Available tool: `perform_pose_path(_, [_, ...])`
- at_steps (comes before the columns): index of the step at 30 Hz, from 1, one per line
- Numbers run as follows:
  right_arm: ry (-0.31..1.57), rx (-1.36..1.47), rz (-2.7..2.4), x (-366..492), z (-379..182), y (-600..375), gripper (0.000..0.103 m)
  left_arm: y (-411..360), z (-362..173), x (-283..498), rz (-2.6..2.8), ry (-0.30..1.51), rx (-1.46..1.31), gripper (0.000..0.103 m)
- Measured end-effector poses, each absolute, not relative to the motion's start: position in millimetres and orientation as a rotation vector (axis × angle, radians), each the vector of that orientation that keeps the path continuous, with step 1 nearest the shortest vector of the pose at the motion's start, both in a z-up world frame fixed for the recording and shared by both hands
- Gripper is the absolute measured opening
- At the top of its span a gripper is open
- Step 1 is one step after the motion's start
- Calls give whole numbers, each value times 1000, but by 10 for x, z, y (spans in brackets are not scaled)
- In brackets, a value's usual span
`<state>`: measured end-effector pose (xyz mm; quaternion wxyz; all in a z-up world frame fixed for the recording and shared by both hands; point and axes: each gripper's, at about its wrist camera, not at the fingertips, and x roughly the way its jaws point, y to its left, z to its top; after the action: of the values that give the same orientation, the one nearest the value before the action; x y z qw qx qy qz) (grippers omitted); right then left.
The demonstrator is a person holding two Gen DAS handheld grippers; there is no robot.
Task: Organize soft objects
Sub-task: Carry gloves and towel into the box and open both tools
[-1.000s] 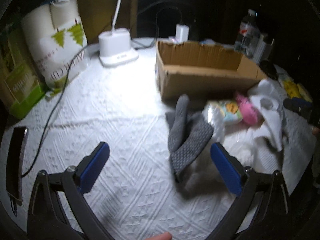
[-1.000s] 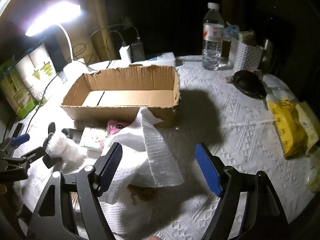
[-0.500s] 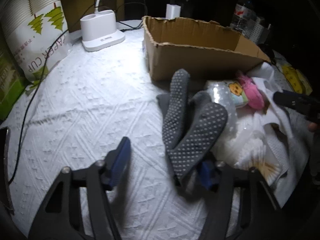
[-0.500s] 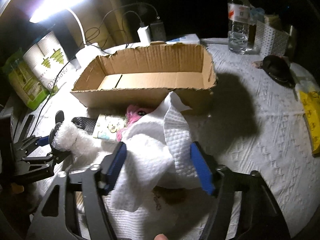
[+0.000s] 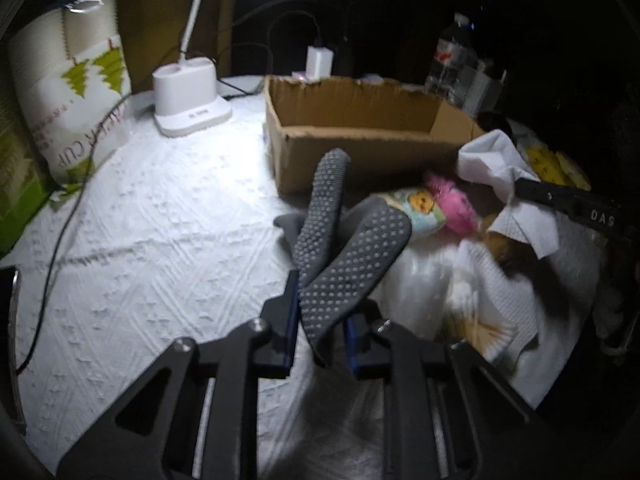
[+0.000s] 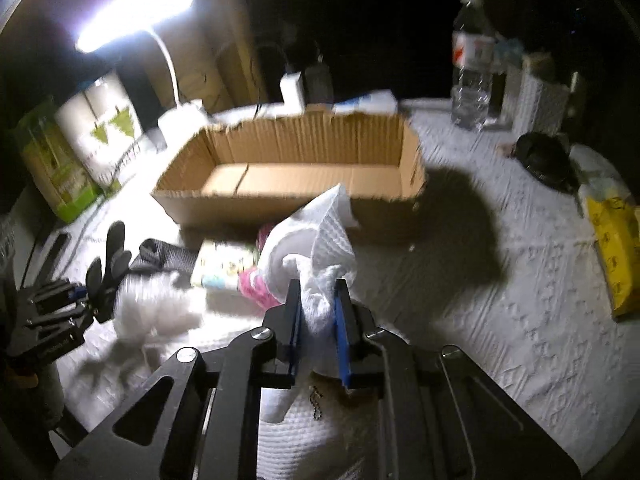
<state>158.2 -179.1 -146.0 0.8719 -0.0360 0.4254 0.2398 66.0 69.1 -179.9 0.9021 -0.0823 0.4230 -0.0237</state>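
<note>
My left gripper (image 5: 320, 308) is shut on a pair of grey dotted socks (image 5: 348, 264), lifted in front of the open cardboard box (image 5: 360, 148). My right gripper (image 6: 318, 312) is shut on a white waffle cloth (image 6: 320, 248), raised just before the same box (image 6: 288, 176). Between them lie a printed soft pack (image 5: 424, 210), a pink fluffy item (image 5: 454, 206) and a white fluffy bundle (image 6: 156, 308). The left gripper with the socks (image 6: 108, 264) shows at the left of the right wrist view. The right gripper's finger (image 5: 568, 204) shows at the right of the left wrist view.
A white lamp base (image 5: 188, 100) and a paper cup sleeve (image 5: 68, 92) stand at the back left, with a cable (image 5: 60, 236) across the tablecloth. A water bottle (image 6: 472, 64), a black object (image 6: 544, 160) and yellow packs (image 6: 616, 248) are at the right.
Both grippers closed: the left on the grey socks, the right on the white cloth. Both have lifted their items slightly off the table.
</note>
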Motion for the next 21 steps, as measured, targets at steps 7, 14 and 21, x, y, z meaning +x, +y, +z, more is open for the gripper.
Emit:
perform_pose_path(7, [799, -33, 512, 1505, -1091, -1944, 16, 702, -1398, 516, -54, 772, -167, 19])
perform_pose_path(14, [722, -5, 536, 1472, -795, -2061, 16, 693, -1100, 495, -85, 709, -189, 19])
perform_pose_path(21, [678, 5, 549, 1544, -632, -2156, 16, 608, -956, 561, -84, 679, -178, 19])
